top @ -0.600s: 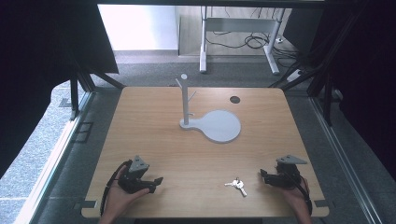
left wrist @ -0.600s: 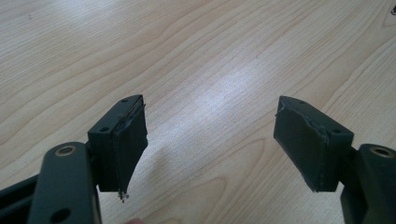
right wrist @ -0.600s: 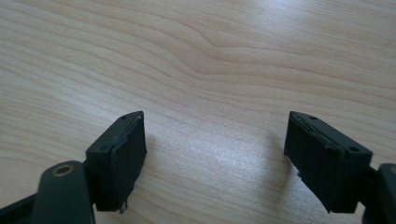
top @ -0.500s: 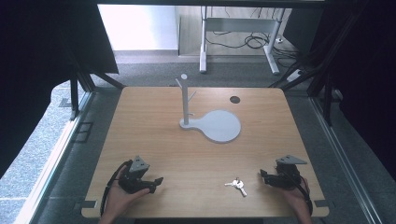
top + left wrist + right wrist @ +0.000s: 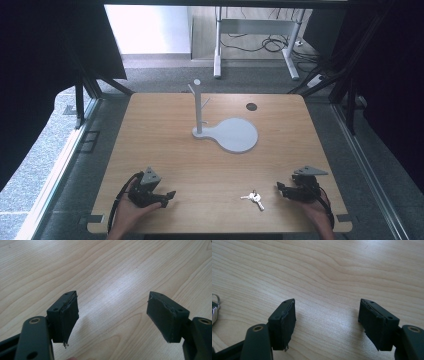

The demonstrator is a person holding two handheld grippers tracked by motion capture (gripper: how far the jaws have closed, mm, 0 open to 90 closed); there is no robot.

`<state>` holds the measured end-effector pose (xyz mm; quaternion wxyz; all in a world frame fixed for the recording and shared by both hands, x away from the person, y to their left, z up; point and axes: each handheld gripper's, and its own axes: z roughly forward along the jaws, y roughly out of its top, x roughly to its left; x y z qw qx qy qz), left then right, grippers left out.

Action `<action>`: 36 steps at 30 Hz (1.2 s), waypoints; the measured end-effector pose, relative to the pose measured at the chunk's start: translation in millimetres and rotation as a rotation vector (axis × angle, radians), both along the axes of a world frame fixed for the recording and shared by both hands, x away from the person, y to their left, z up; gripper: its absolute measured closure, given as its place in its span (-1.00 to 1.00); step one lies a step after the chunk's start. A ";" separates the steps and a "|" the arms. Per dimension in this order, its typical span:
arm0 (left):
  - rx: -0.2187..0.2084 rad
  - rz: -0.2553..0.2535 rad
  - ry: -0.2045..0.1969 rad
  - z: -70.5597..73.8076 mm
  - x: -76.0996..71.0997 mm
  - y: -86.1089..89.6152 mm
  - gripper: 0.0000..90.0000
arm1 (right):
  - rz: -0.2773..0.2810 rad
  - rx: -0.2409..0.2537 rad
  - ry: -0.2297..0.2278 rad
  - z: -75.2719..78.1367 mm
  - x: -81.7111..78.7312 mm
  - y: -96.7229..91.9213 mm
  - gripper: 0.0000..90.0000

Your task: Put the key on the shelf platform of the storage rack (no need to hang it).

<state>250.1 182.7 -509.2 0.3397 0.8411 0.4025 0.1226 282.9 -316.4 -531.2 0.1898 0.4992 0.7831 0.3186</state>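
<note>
Keys (image 5: 253,198) lie flat on the bench (image 5: 165,135) near its front edge, in the same spot as half a second ago, just beside the right tongs (image 5: 280,187) and well apart from the left tongs (image 5: 170,195). Neither hand has shifted since then. Both tongs are spread with bare wood between their jaws. In the right gripper view the keys (image 5: 214,308) peek in at the left edge. Farther back stand a grey peg stand (image 5: 198,107) on its round base plate (image 5: 235,135) and a dark disc (image 5: 251,106). Nothing lies between the right tongs and the keys.
</note>
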 end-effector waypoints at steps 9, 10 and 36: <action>-0.002 -0.002 0.000 0.5 -0.4 0.7 -0.43 | 0.014 0.007 0.001 2.2 -0.8 1.4 -0.30; -0.002 -0.002 0.000 0.5 -0.4 0.7 -0.43 | 0.014 0.007 0.001 2.2 -0.8 1.4 -0.30; 0.001 0.002 -0.015 7.5 -4.4 -1.2 -0.44 | 0.103 -0.018 0.058 34.5 -1.2 3.5 -0.10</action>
